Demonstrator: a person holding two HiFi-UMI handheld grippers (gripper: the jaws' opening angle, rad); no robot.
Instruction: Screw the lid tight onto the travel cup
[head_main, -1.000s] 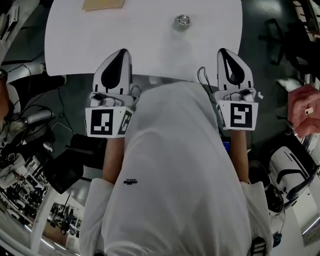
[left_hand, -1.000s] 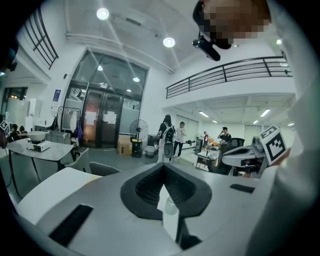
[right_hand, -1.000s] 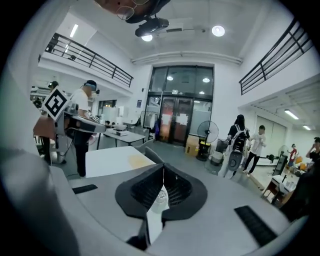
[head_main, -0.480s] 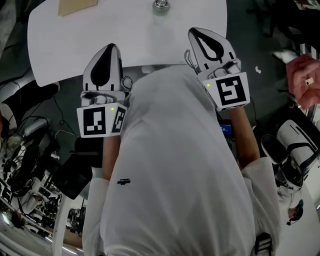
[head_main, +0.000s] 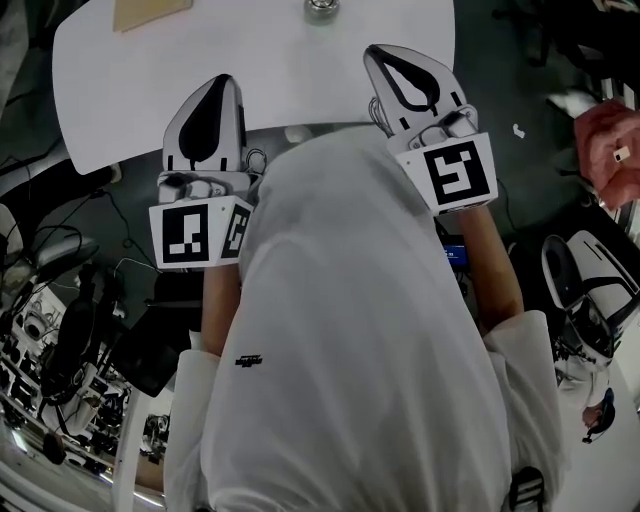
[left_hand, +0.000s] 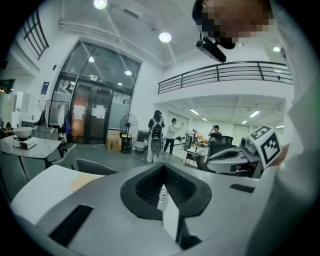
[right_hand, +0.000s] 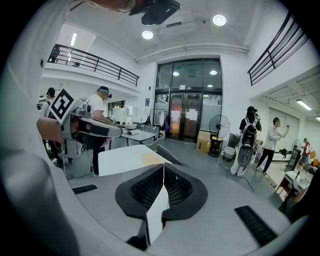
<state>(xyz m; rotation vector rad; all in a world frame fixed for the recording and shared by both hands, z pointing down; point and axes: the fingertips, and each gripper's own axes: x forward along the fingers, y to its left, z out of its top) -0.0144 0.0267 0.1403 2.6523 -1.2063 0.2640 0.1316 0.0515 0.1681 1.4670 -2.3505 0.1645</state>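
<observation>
The travel cup (head_main: 321, 6), metallic and seen from above, stands at the far middle of the white table (head_main: 120, 90), cut by the picture's top edge. In the left gripper view it shows small and pale (left_hand: 162, 192) behind the closed jaws. My left gripper (head_main: 220, 82) is shut and empty, its tip just over the table's near edge. My right gripper (head_main: 377, 52) is also shut and empty, reaching further over the table, to the right of the cup and short of it. Each gripper's view shows its jaws (left_hand: 163, 166) (right_hand: 163, 165) meeting with nothing between them.
A brown flat sheet (head_main: 150, 12) lies at the table's far left. My white-shirted body fills the middle of the head view. Cables, chairs and equipment (head_main: 60, 330) crowd the floor on both sides. Several people (left_hand: 160, 130) stand far across the hall.
Both grippers have edged forward toward the table, and the right one now reaches over its near edge. The cup sits higher in the picture as the head view shifted.
</observation>
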